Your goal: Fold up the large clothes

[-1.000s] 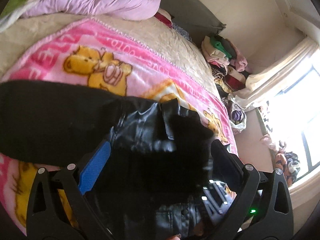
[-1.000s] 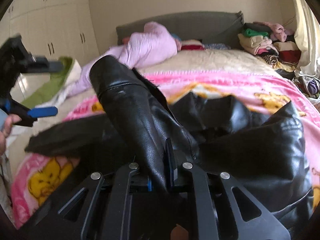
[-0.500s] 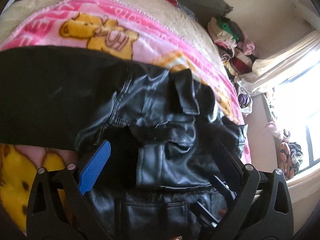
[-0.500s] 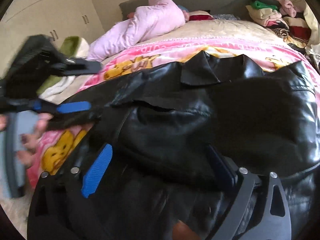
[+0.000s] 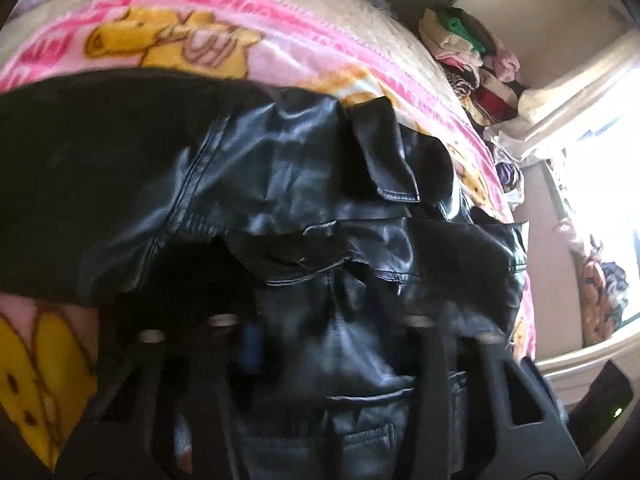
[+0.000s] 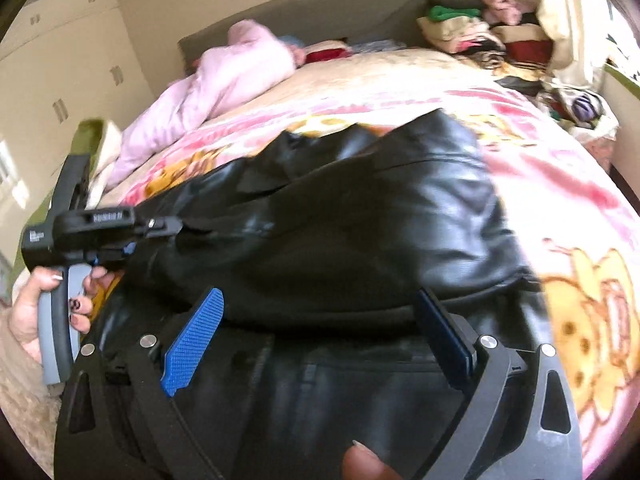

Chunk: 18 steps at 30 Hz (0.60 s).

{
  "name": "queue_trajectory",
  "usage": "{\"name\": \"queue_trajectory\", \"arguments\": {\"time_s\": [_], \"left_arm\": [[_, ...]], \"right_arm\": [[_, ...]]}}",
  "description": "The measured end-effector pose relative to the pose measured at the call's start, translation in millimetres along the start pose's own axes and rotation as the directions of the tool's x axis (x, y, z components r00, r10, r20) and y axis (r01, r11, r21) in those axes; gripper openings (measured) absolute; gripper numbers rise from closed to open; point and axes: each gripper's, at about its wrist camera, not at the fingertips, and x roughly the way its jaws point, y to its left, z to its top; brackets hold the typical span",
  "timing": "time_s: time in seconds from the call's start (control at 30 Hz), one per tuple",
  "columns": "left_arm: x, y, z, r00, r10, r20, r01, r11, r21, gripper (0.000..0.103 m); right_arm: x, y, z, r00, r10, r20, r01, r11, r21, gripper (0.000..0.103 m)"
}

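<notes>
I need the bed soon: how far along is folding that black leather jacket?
Early. One sleeve lies across the black leather jacket. The left tool has just closed on its edge; the right tool has let go. The jacket is still bunched on the pink blanket.

Left hand-held gripper has just been closing, jaws nearly together; right hand-held gripper gapes wide open.

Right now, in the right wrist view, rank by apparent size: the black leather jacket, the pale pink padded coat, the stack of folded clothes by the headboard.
1. Black leather jacket, by far the largest, though nearest the camera.
2. Pale pink padded coat.
3. Stack of folded clothes. It lies farthest off, so its rank under the coat is unsure.
</notes>
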Motion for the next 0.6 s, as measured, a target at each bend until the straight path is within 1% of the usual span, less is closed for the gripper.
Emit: {"name": "queue_trajectory", "arguments": {"time_s": [0.03,0.13,0.27,0.33,0.43,0.53,0.6], "left_arm": [[-1.8,-1.3,0.6,1.0,-0.006,0.008,0.006,1.0,0.006,0.013],[-16.3,-6.5,3.3,0.997,-0.066,0.046,0.067,0.998,-0.005,0.007],[-49.4,-27.4,8.8,0.987,-0.106,0.122,0.099,0.993,0.065,0.003],[-68.5,-34.7,13.3,0.977,-0.132,0.165,0.12,0.989,0.084,0.003],[-92.7,-43.5,19.7,0.961,-0.143,0.237,0.116,0.986,0.123,0.003],[-102.8,-46.2,20.5,0.951,-0.157,0.267,0.121,0.982,0.144,0.003],[-100.9,-45.5,15.6,0.95,-0.149,0.276,0.106,0.981,0.165,0.003]], "right_arm": [[-3.5,-6.4,0.4,1.0,-0.011,0.006,0.011,1.0,0.006,0.095],[-9.0,-22.0,0.9,0.999,-0.035,0.012,0.035,0.999,0.032,0.095],[-19.0,-48.2,6.9,0.996,-0.08,0.033,0.077,0.993,0.09,0.095],[-21.9,-58.8,14.3,0.993,-0.106,0.045,0.1,0.989,0.113,0.095],[-22.5,-74.1,30.7,0.988,-0.148,0.055,0.139,0.98,0.143,0.095],[-8.3,-92.3,50.1,0.975,-0.219,0.039,0.208,0.961,0.181,0.095],[3.4,-105.5,56.6,0.972,-0.233,0.015,0.224,0.949,0.222,0.095]]}}
